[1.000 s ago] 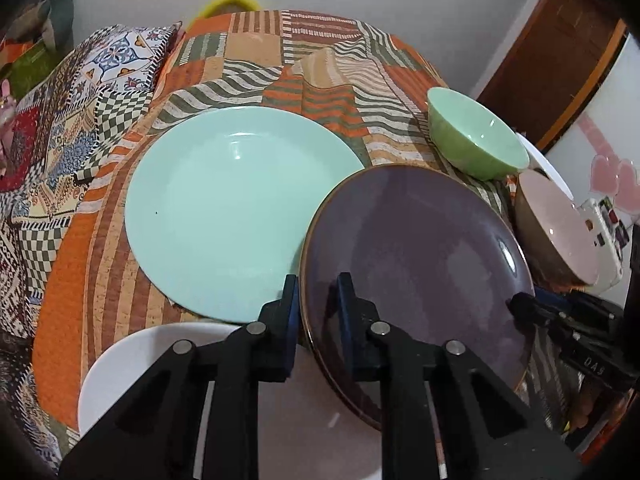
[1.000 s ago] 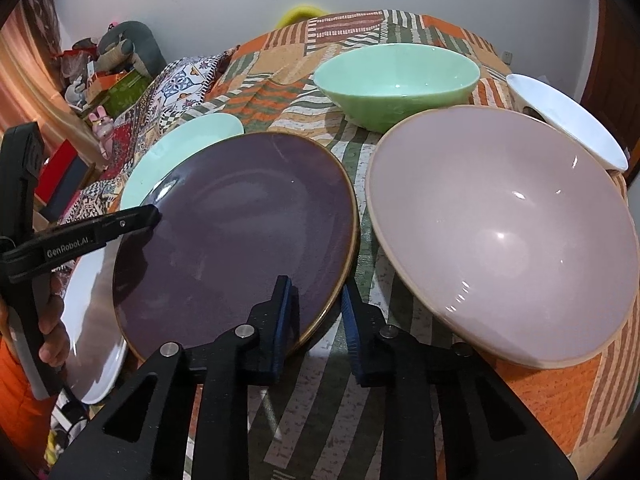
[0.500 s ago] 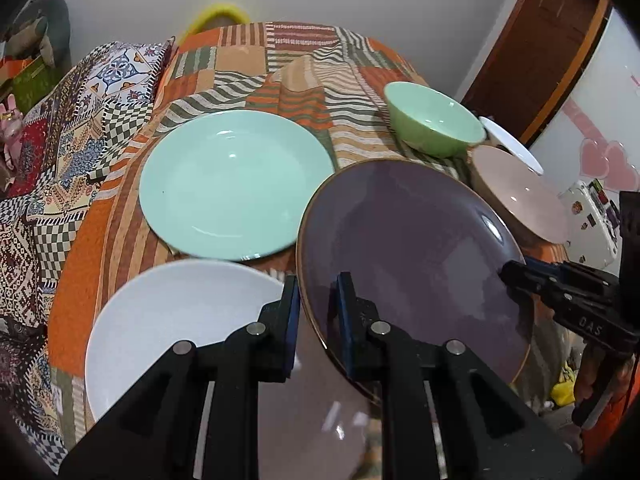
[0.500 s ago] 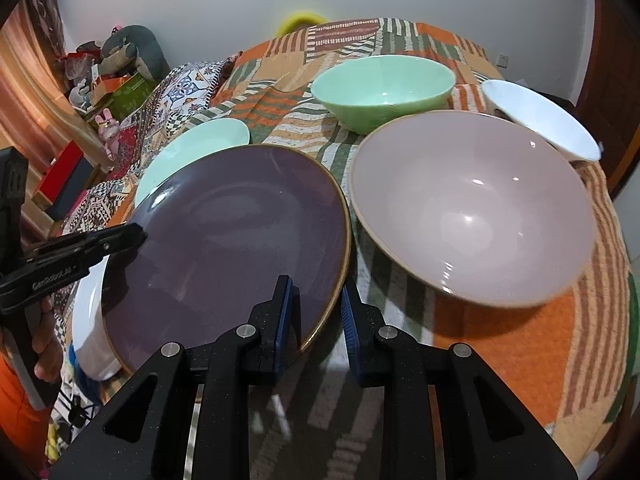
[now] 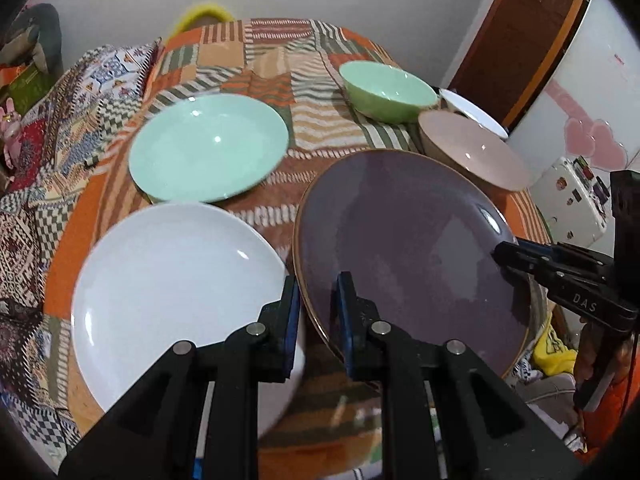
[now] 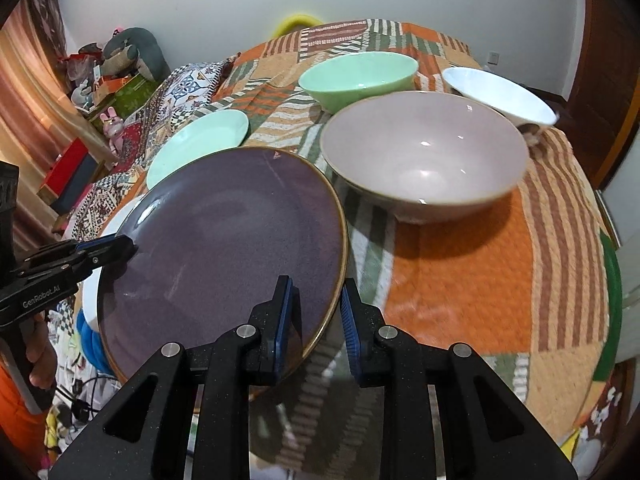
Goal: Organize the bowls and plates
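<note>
Holding the round purple glazed plate [image 5: 408, 248] between both grippers, you have it lifted above the patchwork cloth [image 6: 460, 272].

Your left gripper [image 5: 316, 316] pinches the plate's near-left rim, fingers narrow around the edge; your right gripper [image 6: 316, 316] clamps the opposite rim the same way. Only the left view shows the whole round white plate [image 5: 176, 292] just beside and below; in the right view it is mostly hidden. Beyond lie the mint-green plate [image 5: 208, 148], pale pink bowl [image 6: 424, 156], green bowl [image 6: 360, 76] and white bowl [image 6: 500, 94]; only the right view shows that one fully.
</note>
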Demonstrator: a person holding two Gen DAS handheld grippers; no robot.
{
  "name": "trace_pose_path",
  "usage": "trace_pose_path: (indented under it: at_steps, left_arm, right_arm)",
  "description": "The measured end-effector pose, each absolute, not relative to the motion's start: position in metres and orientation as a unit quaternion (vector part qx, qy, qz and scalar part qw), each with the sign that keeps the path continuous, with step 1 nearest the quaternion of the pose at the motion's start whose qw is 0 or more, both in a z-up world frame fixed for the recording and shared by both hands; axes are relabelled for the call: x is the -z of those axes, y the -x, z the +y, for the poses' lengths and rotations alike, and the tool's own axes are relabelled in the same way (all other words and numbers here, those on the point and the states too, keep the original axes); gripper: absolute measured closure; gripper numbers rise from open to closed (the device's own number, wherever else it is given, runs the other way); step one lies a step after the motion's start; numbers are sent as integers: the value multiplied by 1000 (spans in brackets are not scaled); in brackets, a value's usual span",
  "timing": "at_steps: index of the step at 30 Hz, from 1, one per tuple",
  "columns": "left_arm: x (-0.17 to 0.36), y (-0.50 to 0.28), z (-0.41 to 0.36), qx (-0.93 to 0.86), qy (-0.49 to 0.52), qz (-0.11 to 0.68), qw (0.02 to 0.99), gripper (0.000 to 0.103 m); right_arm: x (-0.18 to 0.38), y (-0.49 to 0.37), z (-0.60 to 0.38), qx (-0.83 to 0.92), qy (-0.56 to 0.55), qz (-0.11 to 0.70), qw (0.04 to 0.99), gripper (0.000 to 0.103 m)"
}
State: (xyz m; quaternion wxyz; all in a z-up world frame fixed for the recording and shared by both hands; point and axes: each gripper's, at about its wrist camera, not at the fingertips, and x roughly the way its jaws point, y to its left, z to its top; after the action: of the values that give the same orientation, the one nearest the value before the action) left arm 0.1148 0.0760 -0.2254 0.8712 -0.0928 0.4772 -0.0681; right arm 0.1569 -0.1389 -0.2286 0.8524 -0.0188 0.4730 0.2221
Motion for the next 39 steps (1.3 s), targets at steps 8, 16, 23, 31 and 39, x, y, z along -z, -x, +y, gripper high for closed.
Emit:
trace_pose_path:
  at_steps: [8,16,23,31,39]
  left_arm:
    - [231,-113,52,78,76,488,866,85]
    - [244,-120,46,82,77,505,856,83]
    - [249,-118,41,83,65,504,857,79]
    - [246,-117,39,62,47,501,862,79]
    - [226,-105,49,48,40,479,876,78]
  right_arm:
    - [236,-153,-158,-201,16,483,852,81]
    - [247,-153,-167,-189,11,491,851,81]
    - [251,-153,-168,-193,14,488,851,81]
    - [248,-151,-165,-191,38,492,848,76]
    - [229,-145,-172,-191,33,475,858,68]
